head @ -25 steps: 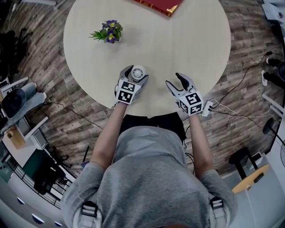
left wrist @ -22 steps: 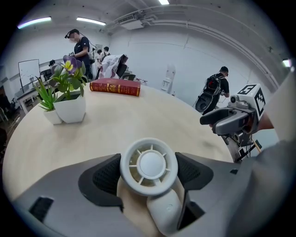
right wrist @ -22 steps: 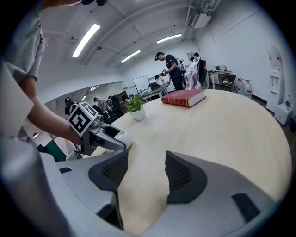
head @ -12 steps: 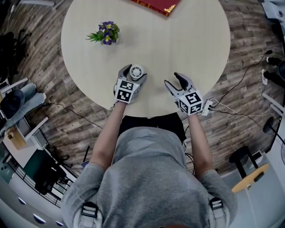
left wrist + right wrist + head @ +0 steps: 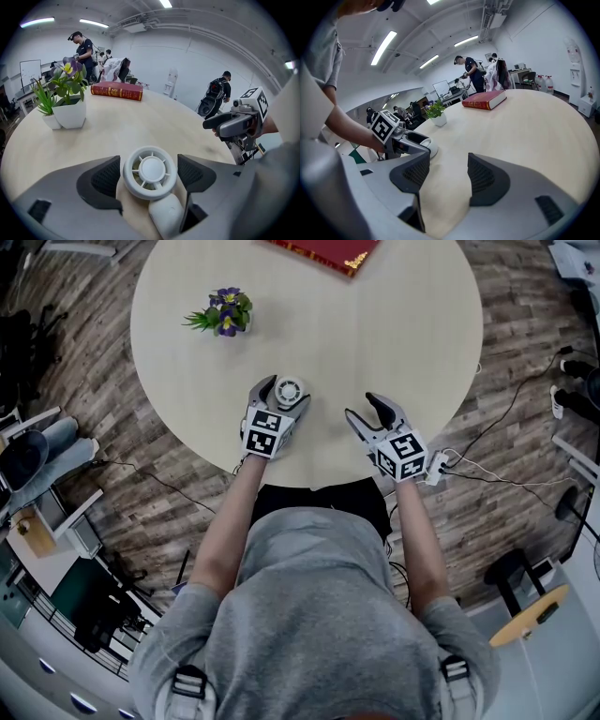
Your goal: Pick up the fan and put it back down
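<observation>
Round pale table (image 5: 394, 352) fills the upper half of the head view; potted plant (image 5: 223, 312) with purple flowers stands at its upper left, well apart from both grippers. Left gripper (image 5: 286, 393) sits left of centre near the table's lower edge, angled down; small white fan (image 5: 290, 390) sits between its jaws, resting on the tabletop. In the left gripper view the dark ribbed pads (image 5: 105, 180) lie against either side of the fan's round grille, pinching it, with the stubby handle toward the camera. Red book (image 5: 323, 251) lies at the top centre edge. Right gripper (image 5: 364, 407) is right of centre, just beside the left one but apart from it; jaws spread wide, bare tabletop between them. Cables (image 5: 506, 409) trail over the wood floor at far right.
</observation>
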